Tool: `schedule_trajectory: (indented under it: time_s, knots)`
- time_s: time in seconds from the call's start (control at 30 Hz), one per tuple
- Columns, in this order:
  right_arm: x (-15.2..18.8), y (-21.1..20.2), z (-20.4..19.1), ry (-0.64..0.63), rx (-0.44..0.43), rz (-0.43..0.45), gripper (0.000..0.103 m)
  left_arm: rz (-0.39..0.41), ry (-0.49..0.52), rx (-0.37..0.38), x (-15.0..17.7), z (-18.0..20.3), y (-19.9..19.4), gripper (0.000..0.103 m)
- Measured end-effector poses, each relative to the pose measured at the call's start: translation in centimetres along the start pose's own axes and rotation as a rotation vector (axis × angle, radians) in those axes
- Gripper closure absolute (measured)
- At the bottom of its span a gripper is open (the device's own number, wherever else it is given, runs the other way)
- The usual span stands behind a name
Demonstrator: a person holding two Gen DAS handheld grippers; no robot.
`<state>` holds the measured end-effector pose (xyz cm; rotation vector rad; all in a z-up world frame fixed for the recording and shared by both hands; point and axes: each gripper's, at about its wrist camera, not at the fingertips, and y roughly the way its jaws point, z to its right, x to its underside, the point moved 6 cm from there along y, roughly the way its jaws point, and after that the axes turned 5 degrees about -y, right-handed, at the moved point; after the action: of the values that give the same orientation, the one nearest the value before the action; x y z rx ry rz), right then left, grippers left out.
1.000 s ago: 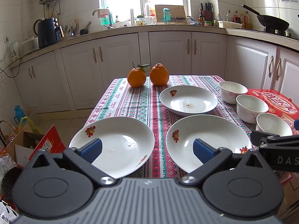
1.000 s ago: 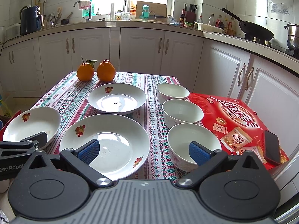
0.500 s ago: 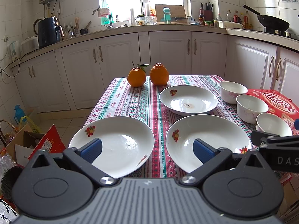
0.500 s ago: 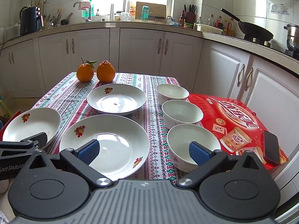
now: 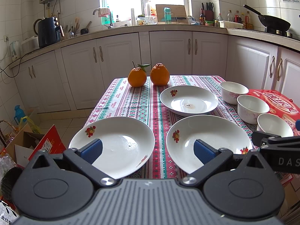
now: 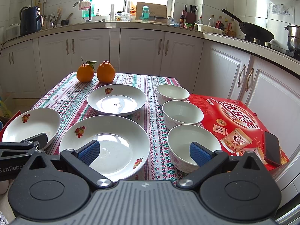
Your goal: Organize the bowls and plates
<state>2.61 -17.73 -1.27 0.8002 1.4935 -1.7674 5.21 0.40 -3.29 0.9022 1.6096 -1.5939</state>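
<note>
Three white plates with fruit motifs lie on the patterned tablecloth: near left point(image 5: 120, 142), near middle point(image 5: 210, 138) and far point(image 5: 189, 100). Three white bowls stand in a row on the right: far point(image 6: 172, 93), middle point(image 6: 182, 113), near point(image 6: 187, 142). My left gripper point(image 5: 148, 150) is open and empty, held before the gap between the two near plates. My right gripper point(image 6: 143, 152) is open and empty, held between the near middle plate point(image 6: 106, 142) and the near bowl.
Two oranges point(image 5: 148, 75) sit at the table's far end. A red box point(image 6: 236, 120) with a phone point(image 6: 271, 151) lies right of the bowls. White cabinets and a cluttered counter stand behind. Cardboard boxes point(image 5: 33, 144) sit on the floor at left.
</note>
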Motion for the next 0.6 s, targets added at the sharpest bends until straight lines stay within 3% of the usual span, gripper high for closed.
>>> schedule_trajectory:
  time_s: [0.6]
  knots:
    - [-0.87,0.48,-0.30,-0.024,-0.026,-0.002,0.000,0.002,0.003,0.025,-0.29,-0.45,0.30,0.001]
